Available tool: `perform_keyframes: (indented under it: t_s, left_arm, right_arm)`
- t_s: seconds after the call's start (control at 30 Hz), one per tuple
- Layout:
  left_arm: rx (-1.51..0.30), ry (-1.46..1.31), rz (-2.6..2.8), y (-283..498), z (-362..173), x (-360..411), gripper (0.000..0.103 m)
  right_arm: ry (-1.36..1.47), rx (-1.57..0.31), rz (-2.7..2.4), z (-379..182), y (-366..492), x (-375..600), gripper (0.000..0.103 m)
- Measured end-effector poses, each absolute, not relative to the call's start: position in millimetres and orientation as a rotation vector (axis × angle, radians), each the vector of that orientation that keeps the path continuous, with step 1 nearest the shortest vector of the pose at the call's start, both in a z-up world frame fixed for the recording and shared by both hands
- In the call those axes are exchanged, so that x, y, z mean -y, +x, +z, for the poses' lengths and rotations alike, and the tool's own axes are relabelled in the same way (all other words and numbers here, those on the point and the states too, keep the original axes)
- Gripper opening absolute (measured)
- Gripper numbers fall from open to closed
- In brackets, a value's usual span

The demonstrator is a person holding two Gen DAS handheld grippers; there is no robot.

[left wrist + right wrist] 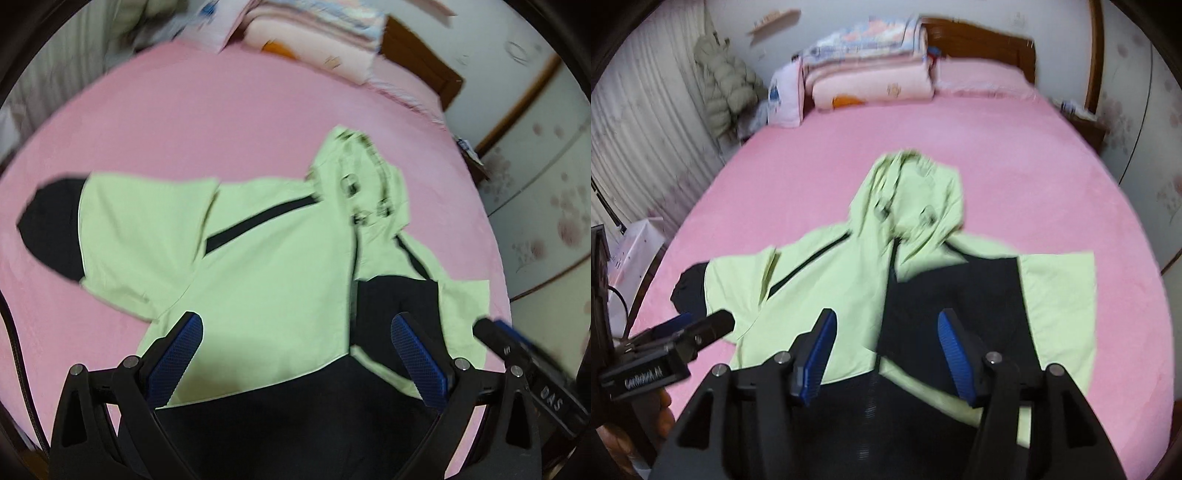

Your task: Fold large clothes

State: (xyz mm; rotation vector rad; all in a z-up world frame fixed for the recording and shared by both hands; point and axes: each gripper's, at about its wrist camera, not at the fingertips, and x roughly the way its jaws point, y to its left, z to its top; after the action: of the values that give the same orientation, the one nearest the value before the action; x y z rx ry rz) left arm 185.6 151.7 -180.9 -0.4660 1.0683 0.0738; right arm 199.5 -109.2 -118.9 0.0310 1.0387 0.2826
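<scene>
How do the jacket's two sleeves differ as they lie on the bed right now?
The left sleeve stretches out sideways, its black cuff showing; the right sleeve shows only green, with no cuff visible. A black panel lies beside the right sleeve, while the left sleeve borders plain green fabric. Both are light green and rest flat on the pink bed.

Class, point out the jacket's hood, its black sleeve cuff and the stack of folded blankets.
hood (916,195): right wrist view, middle of hood.
black sleeve cuff (51,229): left wrist view, cuff centre.
folded blankets (871,74): right wrist view, stack's front.
</scene>
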Motion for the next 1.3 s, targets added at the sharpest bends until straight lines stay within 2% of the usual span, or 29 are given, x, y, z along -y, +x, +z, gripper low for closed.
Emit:
perform_keyframes:
  t_s: [0.17, 0.4, 0.57, 0.6, 0.93, 1.2, 1.23, 1.27, 1.3]
  left_arm:
    - [-1.141, -0.486, 0.027, 192.9, -221.0, -161.3, 0.099]
    - [-1.216, -0.515, -0.284, 223.5, -259.4, -96.4, 0.088]
    - [-1.310, -0.593, -0.429, 242.2, -303.9, -50.6, 0.059]
    - [-1.336, -0.629, -0.452, 241.8, -315.1, -38.7, 0.058]
    - [-1.403, -0.778, -0.436, 259.4, -371.7, 8.1, 0.057]
    - [-1.292, -0.848, -0.315, 289.3, -391.0, 14.4, 0.052]
    - [-1.284, -0.851, -0.305, 293.2, -390.7, 16.3, 0.046]
    - [-1.276, -0.854, -0.299, 296.5, -390.6, 18.6, 0.033]
    - [-1.268, -0.850, -0.289, 299.7, -389.4, 18.7, 0.023]
  right_arm:
    - [0.051, -1.182, 0.227, -145.9, 190.9, 112.7, 0.057]
    - [0.060, -1.235, 0.056, -163.0, 186.5, 152.3, 0.057]
    - [0.118, -1.260, -0.014, -184.7, 179.6, 184.9, 0.057]
    - [0.123, -1.269, -0.026, -189.3, 178.6, 189.5, 0.057]
    - [0.246, -1.330, -0.103, -226.8, 169.6, 239.9, 0.057]
    - [0.305, -1.334, -0.101, -237.3, 175.7, 262.4, 0.057]
    - [0.310, -1.336, -0.102, -237.9, 176.6, 263.9, 0.057]
    - [0.312, -1.339, -0.103, -238.6, 177.4, 265.2, 0.057]
    - [0.312, -1.340, -0.103, -239.1, 177.9, 266.2, 0.057]
